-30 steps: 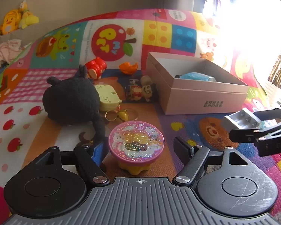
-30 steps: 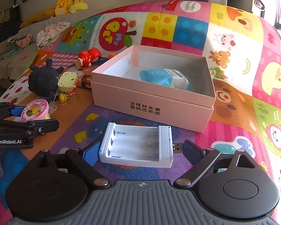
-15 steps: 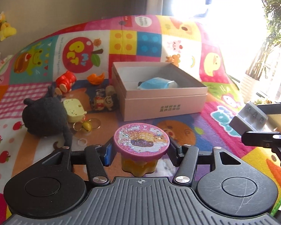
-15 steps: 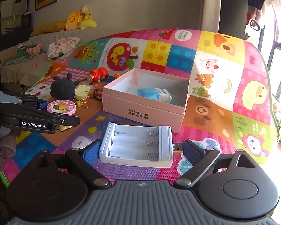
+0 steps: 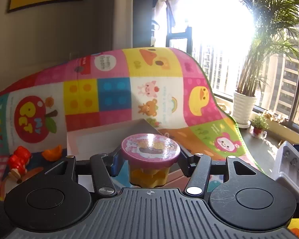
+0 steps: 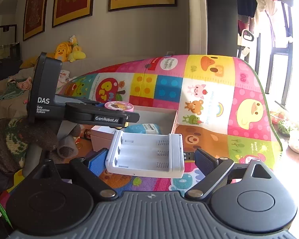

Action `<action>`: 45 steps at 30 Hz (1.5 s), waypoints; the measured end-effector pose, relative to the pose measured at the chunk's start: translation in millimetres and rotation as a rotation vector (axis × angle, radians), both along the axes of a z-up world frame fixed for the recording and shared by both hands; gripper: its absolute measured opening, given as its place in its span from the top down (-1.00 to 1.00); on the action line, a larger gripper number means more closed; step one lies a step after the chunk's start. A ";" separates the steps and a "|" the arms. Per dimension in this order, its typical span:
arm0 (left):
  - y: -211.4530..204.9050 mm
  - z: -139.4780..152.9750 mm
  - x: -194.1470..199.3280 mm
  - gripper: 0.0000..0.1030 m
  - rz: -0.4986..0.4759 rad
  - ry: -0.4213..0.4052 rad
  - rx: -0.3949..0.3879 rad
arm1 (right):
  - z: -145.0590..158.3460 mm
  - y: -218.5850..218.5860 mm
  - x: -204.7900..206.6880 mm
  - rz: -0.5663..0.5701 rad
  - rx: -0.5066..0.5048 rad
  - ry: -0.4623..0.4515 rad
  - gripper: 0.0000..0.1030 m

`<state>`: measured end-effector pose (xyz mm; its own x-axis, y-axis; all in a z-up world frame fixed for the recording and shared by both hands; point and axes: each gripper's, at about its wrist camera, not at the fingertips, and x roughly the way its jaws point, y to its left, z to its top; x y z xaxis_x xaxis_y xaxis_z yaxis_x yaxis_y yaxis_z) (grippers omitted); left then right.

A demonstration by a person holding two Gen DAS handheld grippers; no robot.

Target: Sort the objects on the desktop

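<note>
Your left gripper (image 5: 149,160) clamps the small glitter-lidded jar (image 5: 150,159) under its lid rim; it's light, rigid, slick plastic, so keep hold below the lip. Your right gripper (image 6: 147,157) pinches the white battery charger (image 6: 146,155) across its ends, hollow and stiff. Beyond, the pink box (image 6: 159,114) waits open.

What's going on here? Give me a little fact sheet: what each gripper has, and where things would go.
left gripper: shut on glitter-lid jar, lifted off the mat
right gripper: shut on white battery charger, empty slots up
box: open, pink, blue packet inside
surface: colourful play mat
left on mat: red toy, orange toy
</note>
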<state>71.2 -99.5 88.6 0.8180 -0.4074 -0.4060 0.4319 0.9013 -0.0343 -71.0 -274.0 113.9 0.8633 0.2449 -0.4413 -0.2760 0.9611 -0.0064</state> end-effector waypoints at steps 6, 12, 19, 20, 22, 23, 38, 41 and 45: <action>15.9 -11.9 13.8 -0.56 -0.030 0.034 -0.074 | -11.1 0.6 11.0 -0.010 -0.018 0.041 -0.79; 70.9 -37.2 -28.4 -0.72 0.102 0.090 -0.067 | -25.9 20.5 39.5 0.024 -0.051 0.107 -0.79; 119.8 -54.2 -54.1 -0.85 0.211 0.107 -0.070 | -8.6 57.7 120.0 0.048 -0.060 0.114 -0.79; 125.6 -55.3 -54.8 -0.85 0.218 0.111 -0.083 | -7.3 63.0 137.5 0.039 -0.066 0.122 -0.79; 134.4 -57.7 -55.9 -0.86 0.231 0.116 -0.103 | -8.9 73.4 176.5 0.013 -0.089 0.144 -0.79; 138.9 -58.6 -56.7 -0.86 0.239 0.116 -0.111 | -12.0 78.2 195.9 -0.007 -0.108 0.157 -0.79; 181.8 -72.7 -60.0 -0.93 0.351 0.092 -0.220 | -4.1 211.2 289.0 0.167 -0.229 0.190 -0.45; 184.3 -73.7 -60.4 -0.94 0.350 0.094 -0.241 | -19.7 265.2 312.8 0.248 -0.280 0.281 -0.10; 191.0 -76.0 -58.8 -0.94 0.359 0.108 -0.282 | -60.6 307.8 337.5 0.221 -0.441 0.331 0.18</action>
